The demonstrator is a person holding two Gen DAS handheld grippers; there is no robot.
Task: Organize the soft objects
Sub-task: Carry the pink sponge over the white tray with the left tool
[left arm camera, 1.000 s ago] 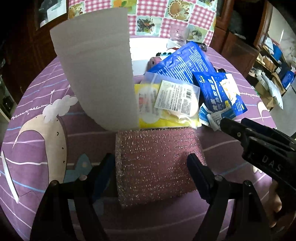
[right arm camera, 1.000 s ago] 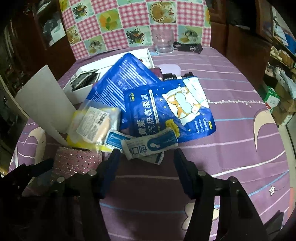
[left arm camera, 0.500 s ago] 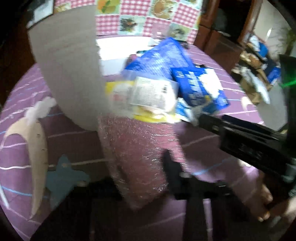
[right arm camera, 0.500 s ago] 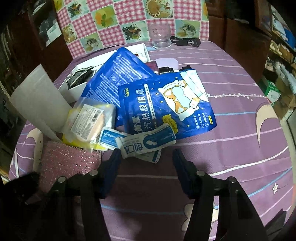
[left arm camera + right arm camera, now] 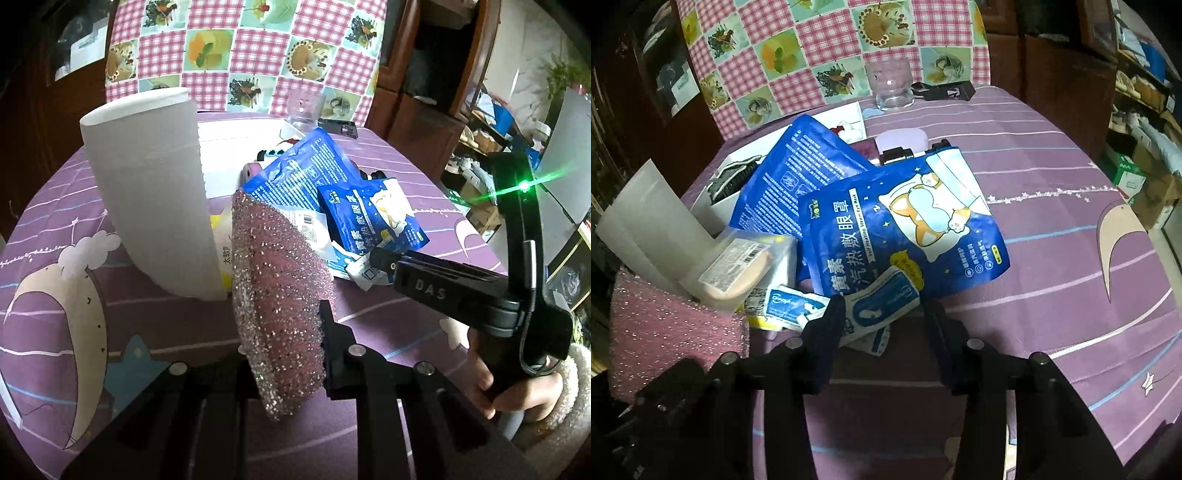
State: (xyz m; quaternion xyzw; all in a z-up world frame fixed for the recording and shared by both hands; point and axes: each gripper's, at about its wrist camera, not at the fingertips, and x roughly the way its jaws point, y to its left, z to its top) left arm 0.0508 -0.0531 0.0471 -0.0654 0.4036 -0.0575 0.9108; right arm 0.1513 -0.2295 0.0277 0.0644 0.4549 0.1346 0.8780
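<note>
My left gripper (image 5: 284, 325) is shut on a pink glittery sponge (image 5: 277, 295) and holds it tilted above the purple tablecloth; the sponge also shows in the right wrist view (image 5: 672, 332). My right gripper (image 5: 882, 314) is open, its fingers either side of a small blue-and-white sachet (image 5: 882, 306) at the near edge of a pile. The pile holds a blue eye-mask pouch (image 5: 905, 236), a second blue pouch (image 5: 798, 177), and a clear bag with a puff (image 5: 738, 266). A curled white foam sheet (image 5: 155, 195) stands left of the pile.
A white box (image 5: 798, 122) lies behind the pile, with a glass (image 5: 890, 85) and a black clip (image 5: 945, 92) at the table's far edge. A checked chair back (image 5: 240, 51) stands beyond. Cabinets and clutter are to the right.
My left gripper closed on the pink sponge and lifted it off the table, turning it on edge. My right gripper moved forward to straddle the small sachet.
</note>
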